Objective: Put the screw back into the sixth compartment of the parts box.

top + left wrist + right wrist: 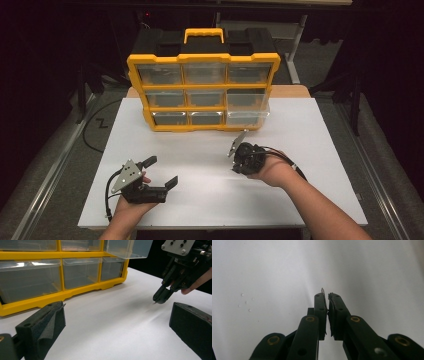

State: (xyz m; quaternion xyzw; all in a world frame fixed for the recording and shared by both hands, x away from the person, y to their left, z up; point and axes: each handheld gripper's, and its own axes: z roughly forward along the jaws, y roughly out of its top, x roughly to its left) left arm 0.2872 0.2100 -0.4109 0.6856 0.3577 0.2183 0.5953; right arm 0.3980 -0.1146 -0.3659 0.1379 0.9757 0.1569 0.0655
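Observation:
A yellow-framed organizer [203,58] with clear drawers stands at the back of the white table [300,165]. One right-hand drawer [248,114] is pulled partway out. My right gripper [239,167] points down at the table in front of it, shut on a small threaded screw [323,298] that sticks out past the tips. In the left gripper view the right gripper [160,298] hovers just above the sheet, with the screw's tip [154,303] poking out below. My left gripper [161,171] lies low at the front left, open and with nothing in it [117,315].
The organizer's yellow base [75,291] stands close ahead of the left gripper, with the open drawer [127,248] jutting out above. A few tiny specks [245,302] lie on the sheet under the right gripper. Dark floor surrounds the table.

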